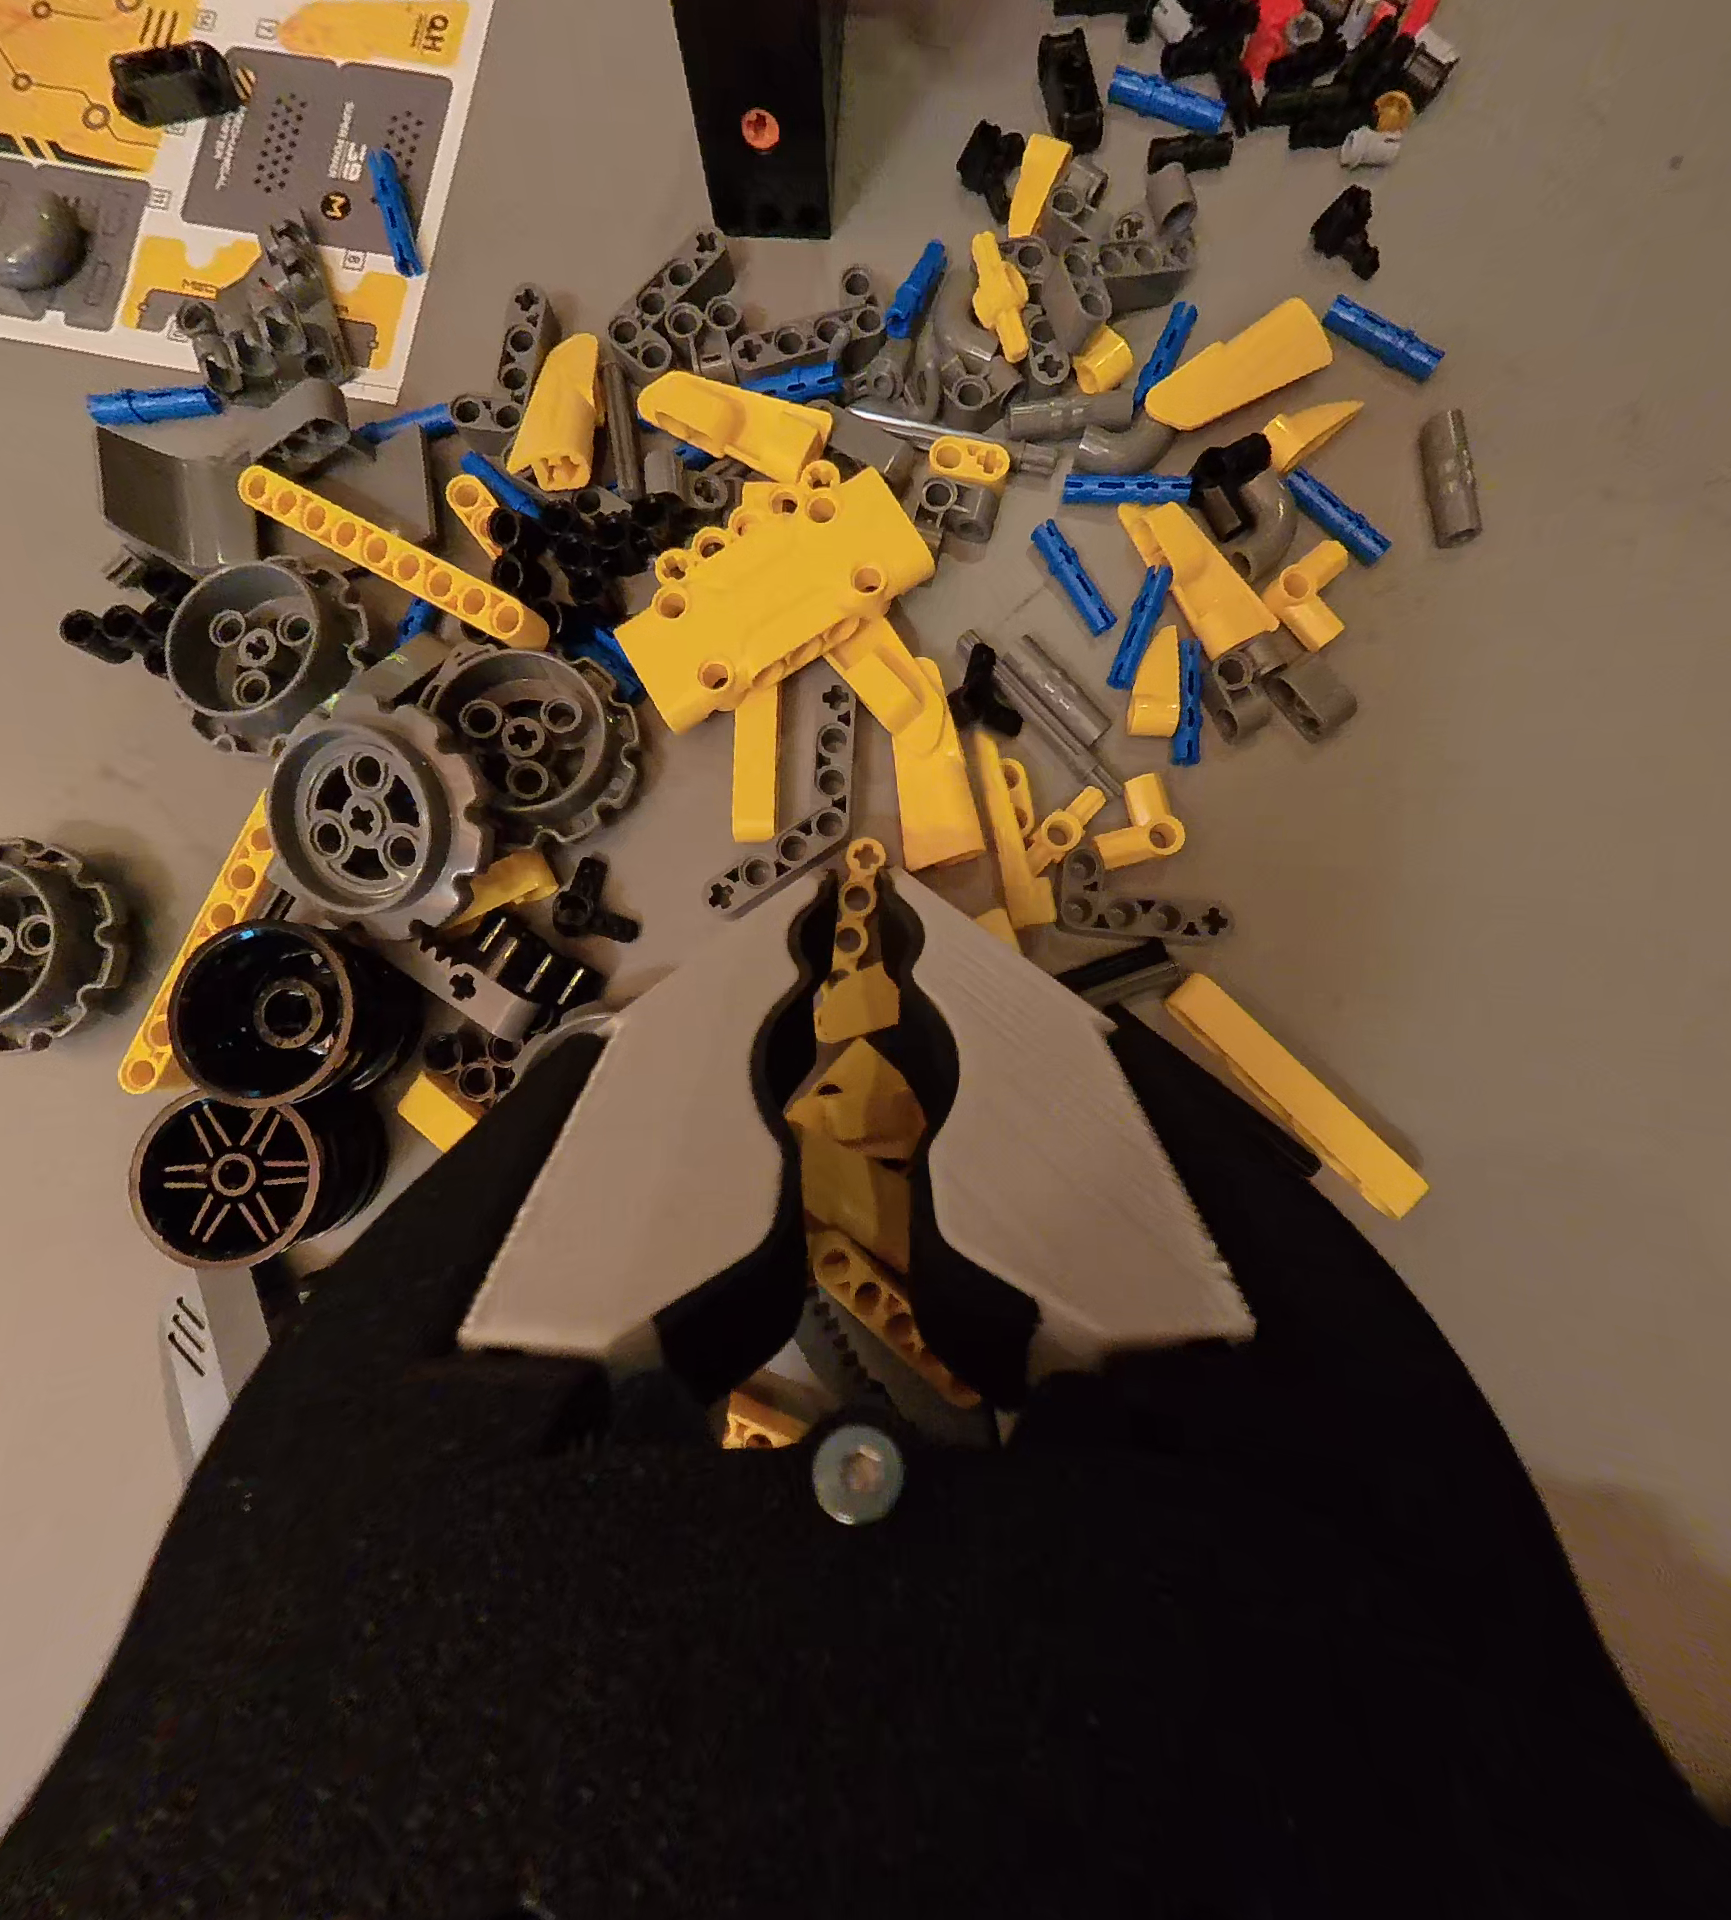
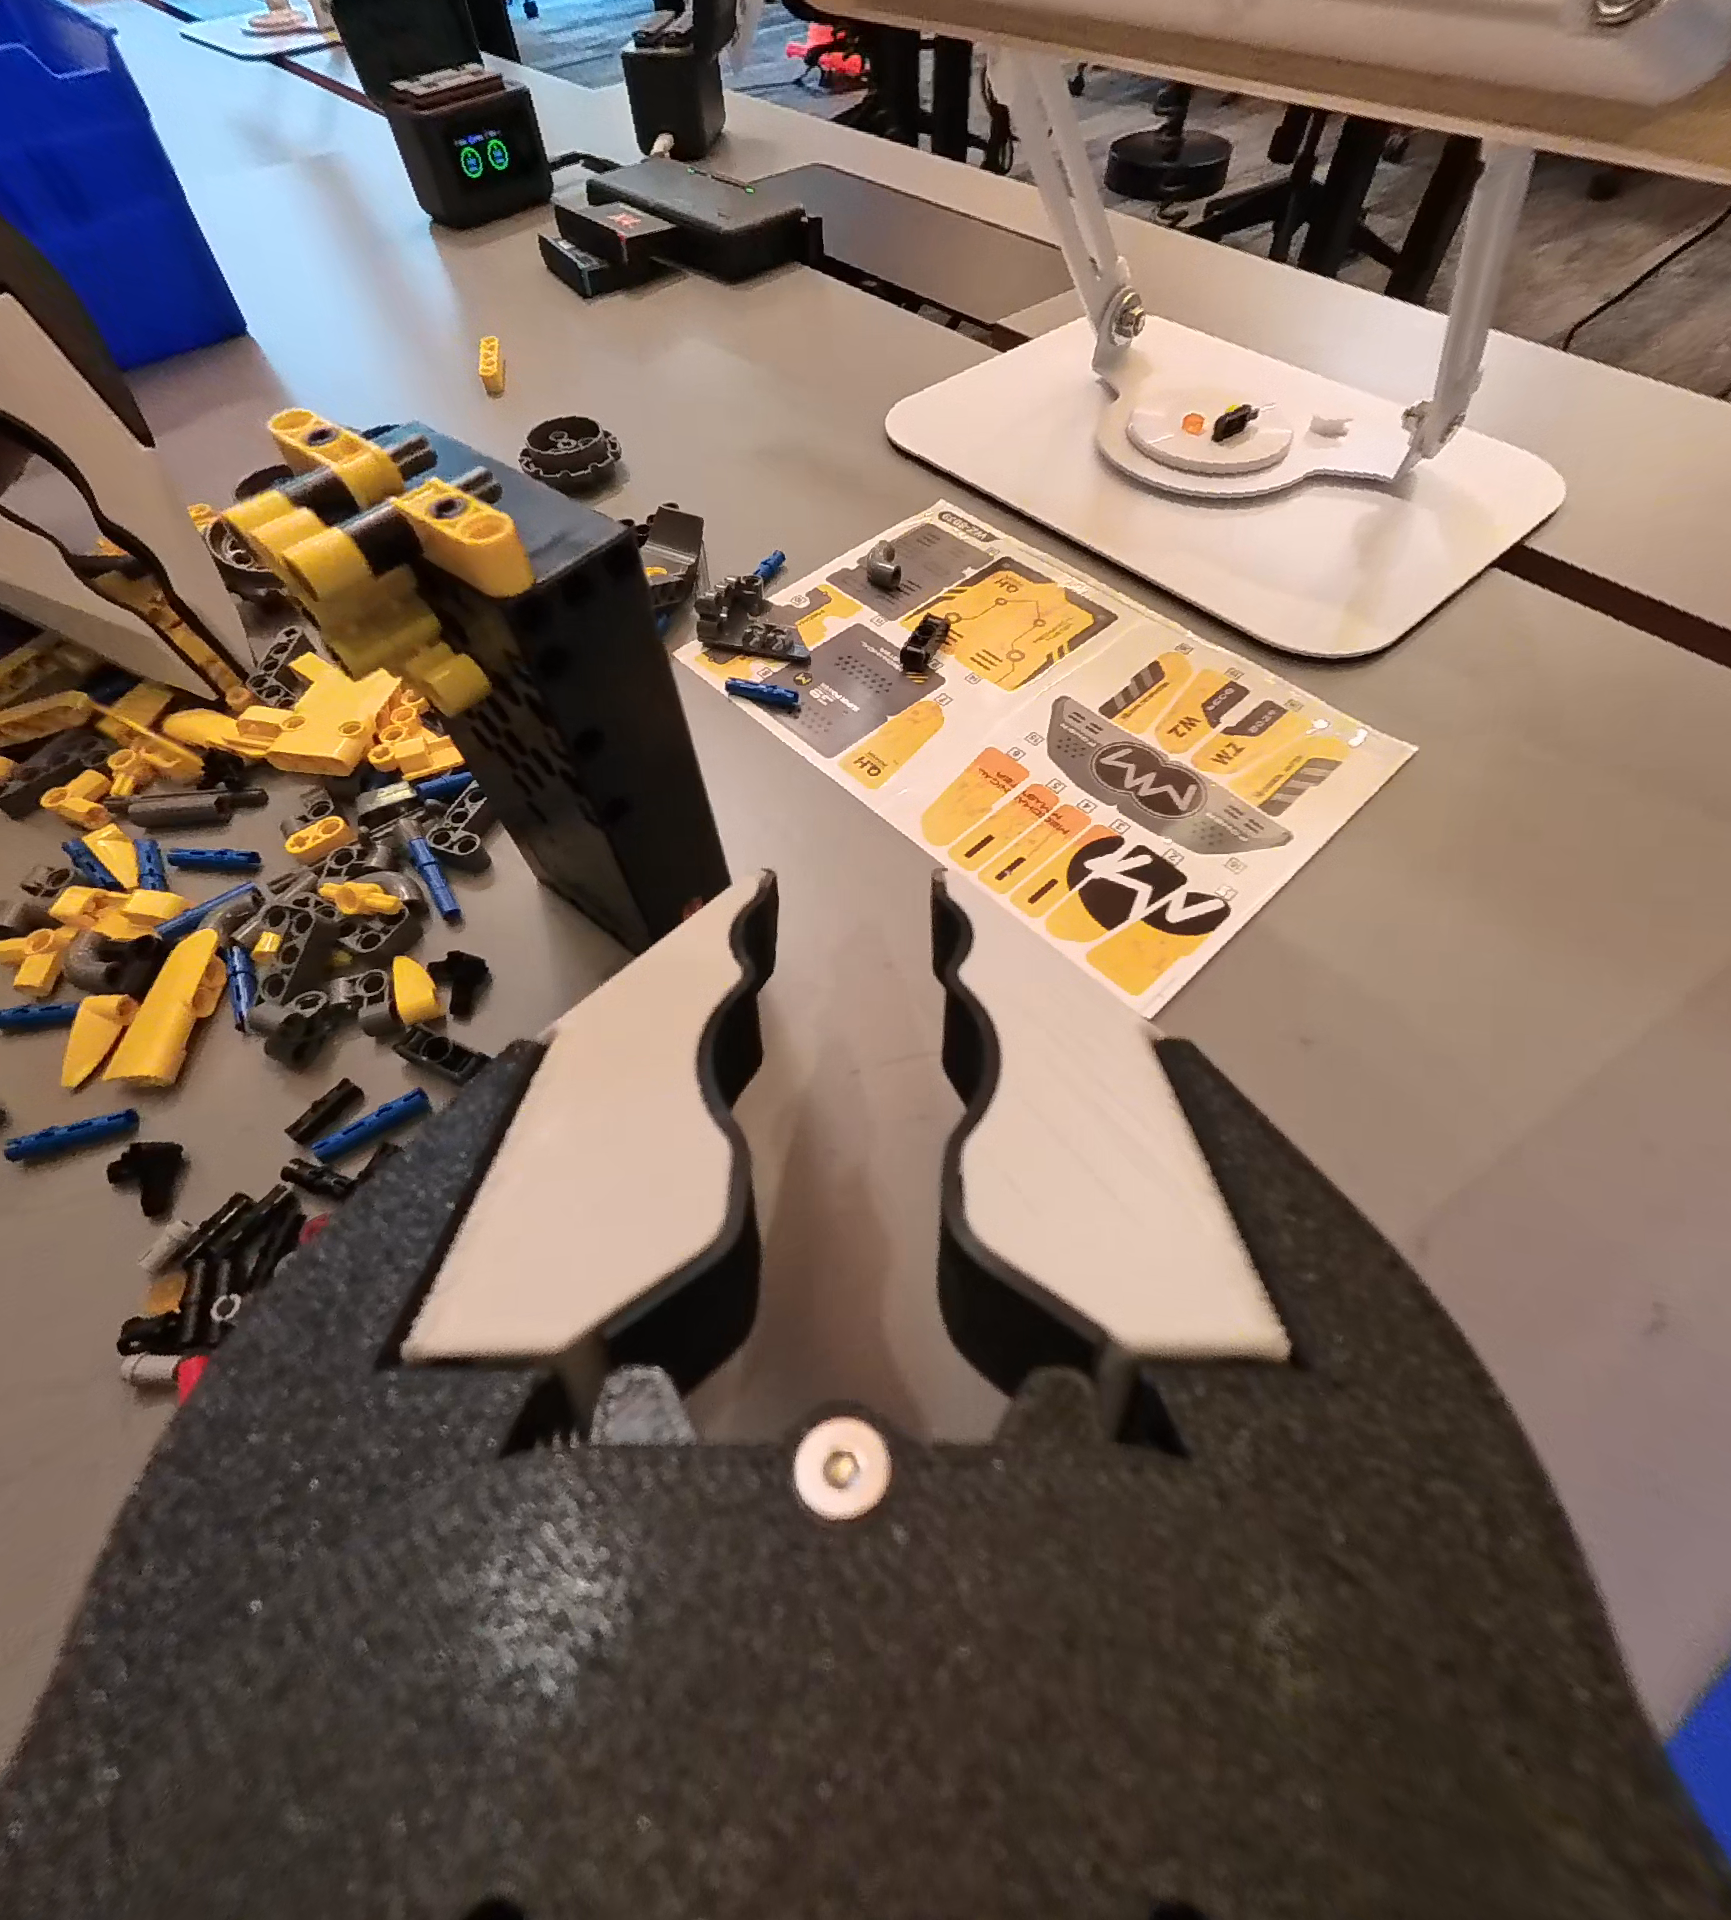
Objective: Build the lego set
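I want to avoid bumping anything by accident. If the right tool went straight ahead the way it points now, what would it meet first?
Probably the bare grey table: the open right tool tilts down at it. Farther on lies the sticker sheet, with the black block just left of the line. Depth is unclear.

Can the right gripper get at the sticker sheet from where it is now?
Probably yes. The right gripper is open and empty, and the sticker sheet lies flat just ahead on bare table. The black box stands off to its left, clear of the path.
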The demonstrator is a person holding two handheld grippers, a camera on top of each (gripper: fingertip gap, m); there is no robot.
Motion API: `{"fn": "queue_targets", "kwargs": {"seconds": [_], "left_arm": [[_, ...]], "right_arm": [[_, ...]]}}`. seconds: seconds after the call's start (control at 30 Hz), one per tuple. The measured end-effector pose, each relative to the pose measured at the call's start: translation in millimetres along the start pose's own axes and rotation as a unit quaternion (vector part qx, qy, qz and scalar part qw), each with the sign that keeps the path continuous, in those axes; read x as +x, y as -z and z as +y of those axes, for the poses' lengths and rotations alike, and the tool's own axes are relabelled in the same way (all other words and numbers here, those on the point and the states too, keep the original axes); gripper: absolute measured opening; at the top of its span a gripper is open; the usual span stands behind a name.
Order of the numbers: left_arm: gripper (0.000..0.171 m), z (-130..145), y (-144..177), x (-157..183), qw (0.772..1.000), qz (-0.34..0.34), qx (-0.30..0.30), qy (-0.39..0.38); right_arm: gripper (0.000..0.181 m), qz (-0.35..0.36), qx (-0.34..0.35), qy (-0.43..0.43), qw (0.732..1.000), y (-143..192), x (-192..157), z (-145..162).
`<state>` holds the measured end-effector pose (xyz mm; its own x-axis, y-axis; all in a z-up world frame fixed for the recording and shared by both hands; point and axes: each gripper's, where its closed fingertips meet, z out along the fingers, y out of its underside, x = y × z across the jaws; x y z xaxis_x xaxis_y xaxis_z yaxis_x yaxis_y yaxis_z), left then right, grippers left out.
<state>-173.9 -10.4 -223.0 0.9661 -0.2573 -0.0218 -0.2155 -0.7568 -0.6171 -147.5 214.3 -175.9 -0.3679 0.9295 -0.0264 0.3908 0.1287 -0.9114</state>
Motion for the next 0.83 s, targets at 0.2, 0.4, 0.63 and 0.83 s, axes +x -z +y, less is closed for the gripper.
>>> {"fn": "queue_targets", "kwargs": {"seconds": [0.2, 0.4, 0.63, 0.83], "left_arm": [[0.007, -1, 0, 2, 1.0, 0.006, 0.003, -0.003], [0.007, -5, 3, 0, 1.0, 0.001, 0.014, -0.005], [0.007, -13, 9, -1, 0.999, -0.007, 0.04, -0.01], [0.007, -21, 15, -2, 0.998, -0.014, 0.063, -0.017]], "right_arm": [[0.03, -0.001, 0.0, -0.005, 1.0, 0, 1, 0], [0.029, -0.002, 0.005, -0.023, 1.0, 1, 4, -1], [0.029, 0.0, 0.005, -0.022, 1.0, 2, 4, -1], [0.029, 0.0, 0.006, -0.027, 1.0, 2, 5, -1]]}}
